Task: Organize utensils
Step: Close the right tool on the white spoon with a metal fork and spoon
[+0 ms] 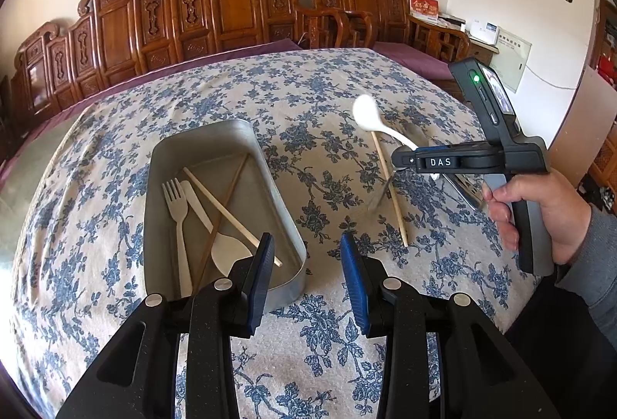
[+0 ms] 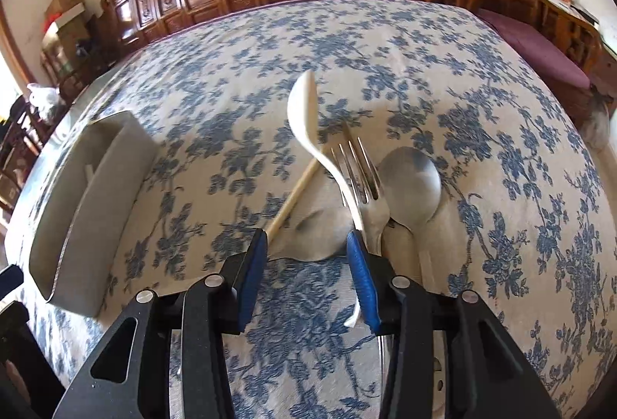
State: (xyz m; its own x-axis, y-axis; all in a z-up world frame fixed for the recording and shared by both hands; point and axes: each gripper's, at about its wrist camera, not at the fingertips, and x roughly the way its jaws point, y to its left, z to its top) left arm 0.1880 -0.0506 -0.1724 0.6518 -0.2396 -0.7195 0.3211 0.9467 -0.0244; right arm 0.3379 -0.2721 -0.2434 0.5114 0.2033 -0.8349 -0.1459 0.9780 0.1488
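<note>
My right gripper [image 2: 308, 272] is unclenched, its jaws standing well apart. The white spoon [image 2: 304, 110] only leans along the inner pad of my right finger [image 2: 362, 276], bowl tipped up and away toward the far edge of the table [image 2: 270, 53]. Nothing clamps it, as far as I can tell. My left gripper [image 1: 306, 265] hangs released over the near corner of the metal tray [image 1: 166, 164], which sits toward the table's left edge and already holds a white fork [image 1: 179, 211] and some chopsticks.

I think the spoon could slide off the pad and drop onto the pile below it: the metal fork [image 2: 358, 168], the metal spoon [image 2: 412, 180] and the loose chopstick [image 2: 297, 191], all lying toward the right near edge. If I close now, the smooth curved handle may twist or squirt out. Closing lower could pinch the fork's tines as well. My left fingers near the tray wall could nudge the tray.
</note>
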